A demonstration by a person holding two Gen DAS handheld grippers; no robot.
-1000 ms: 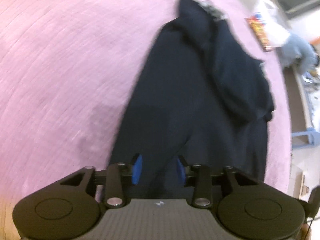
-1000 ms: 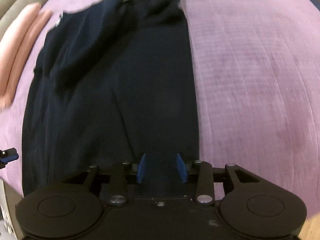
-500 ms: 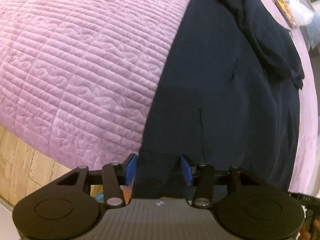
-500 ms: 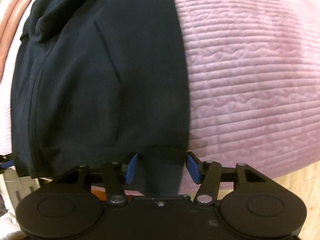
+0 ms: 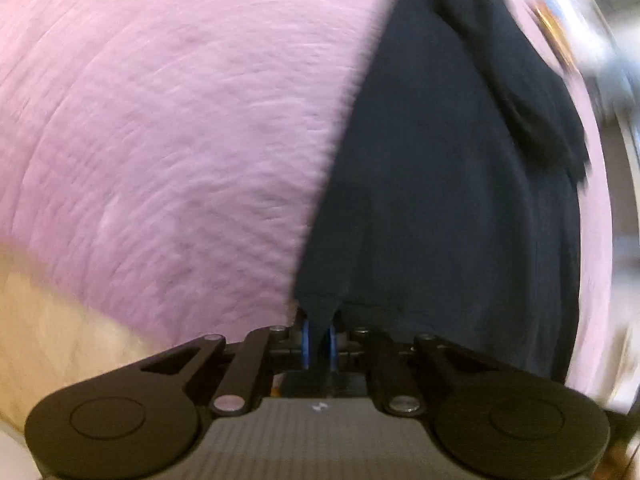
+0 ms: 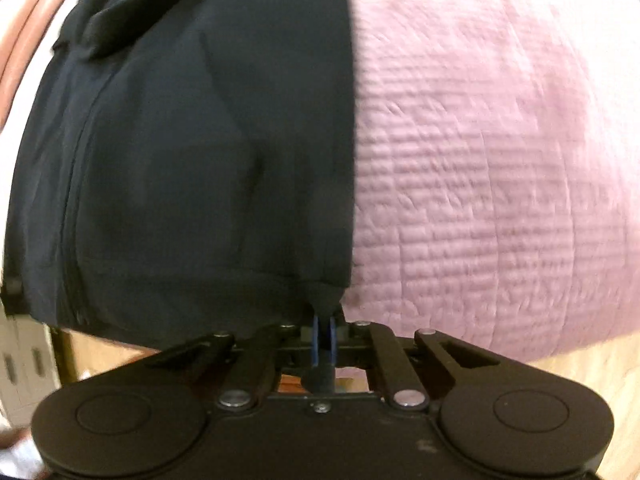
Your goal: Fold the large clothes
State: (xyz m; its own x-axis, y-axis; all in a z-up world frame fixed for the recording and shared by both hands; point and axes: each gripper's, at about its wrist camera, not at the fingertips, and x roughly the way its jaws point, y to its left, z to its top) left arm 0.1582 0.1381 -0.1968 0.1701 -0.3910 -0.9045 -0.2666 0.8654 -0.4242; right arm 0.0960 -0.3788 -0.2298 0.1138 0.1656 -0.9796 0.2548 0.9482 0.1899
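A large dark navy garment (image 5: 440,184) lies stretched along a pink quilted bed cover (image 5: 180,140). It also shows in the right wrist view (image 6: 192,160). My left gripper (image 5: 319,338) is shut on the garment's near hem at its left corner. My right gripper (image 6: 324,336) is shut on the near hem at its right corner. A folded sleeve or hood lies on the far part of the garment (image 5: 520,80).
The pink cover (image 6: 480,160) fills the right of the right wrist view. Its near edge drops to a light wooden floor (image 6: 592,368). Salmon-coloured pillows (image 6: 24,40) lie at the far left. Blurred clutter shows beyond the bed's right side (image 5: 600,40).
Both grippers were open around the hem half a second ago and have now closed on it. Both views are blurred from motion.
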